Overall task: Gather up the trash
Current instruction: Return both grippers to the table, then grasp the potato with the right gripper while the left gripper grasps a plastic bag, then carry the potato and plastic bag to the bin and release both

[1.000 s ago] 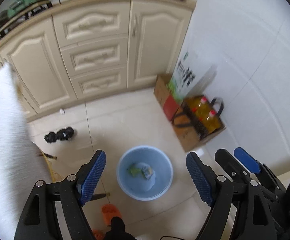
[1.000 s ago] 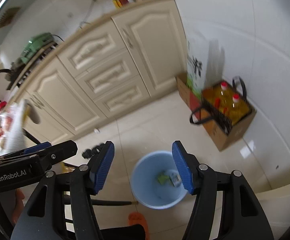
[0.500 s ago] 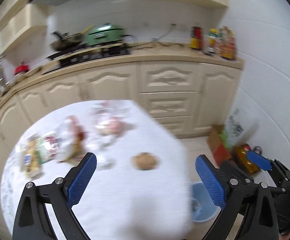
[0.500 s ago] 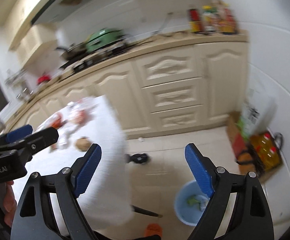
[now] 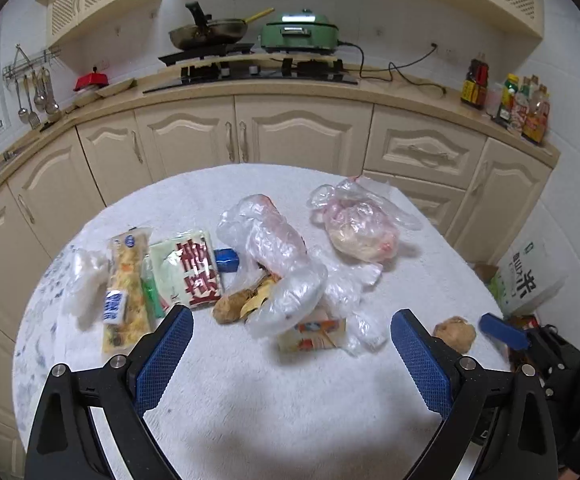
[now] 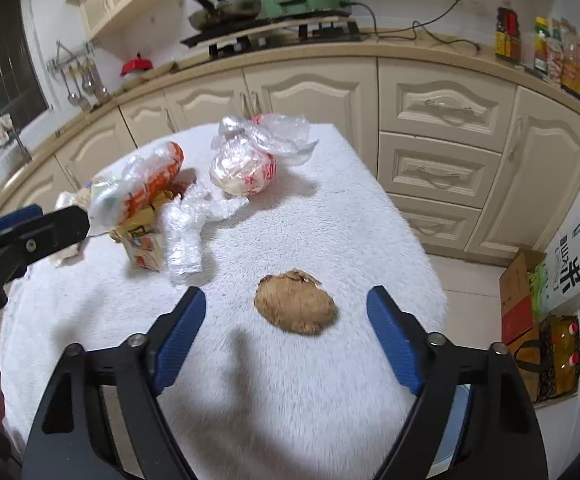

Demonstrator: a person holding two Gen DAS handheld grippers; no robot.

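A white-clothed table (image 5: 274,412) carries scattered trash. A brown peeled husk (image 6: 295,306) lies near its right edge, just ahead of my open, empty right gripper (image 6: 290,344); it also shows in the left wrist view (image 5: 454,333). My open, empty left gripper (image 5: 290,356) hovers over the table's near side. Ahead of it lie a small yellow carton (image 5: 313,334), crumpled clear plastic bags (image 5: 278,256), brown peel scraps (image 5: 242,304), a red-and-white packet (image 5: 194,272) and a yellow snack wrapper (image 5: 124,292). A tied bag of food (image 5: 359,228) sits farther back.
Cream kitchen cabinets (image 5: 301,136) and a counter with a stove, pan and green cooker (image 5: 297,34) run behind the table. On the floor at right stand a cardboard box (image 6: 519,300), a rice bag (image 6: 569,272) and a bag of oil bottles (image 6: 561,360).
Both grippers swung up and left from over the blue floor bin to over the table. The trash on the table came into view; the bin left view.
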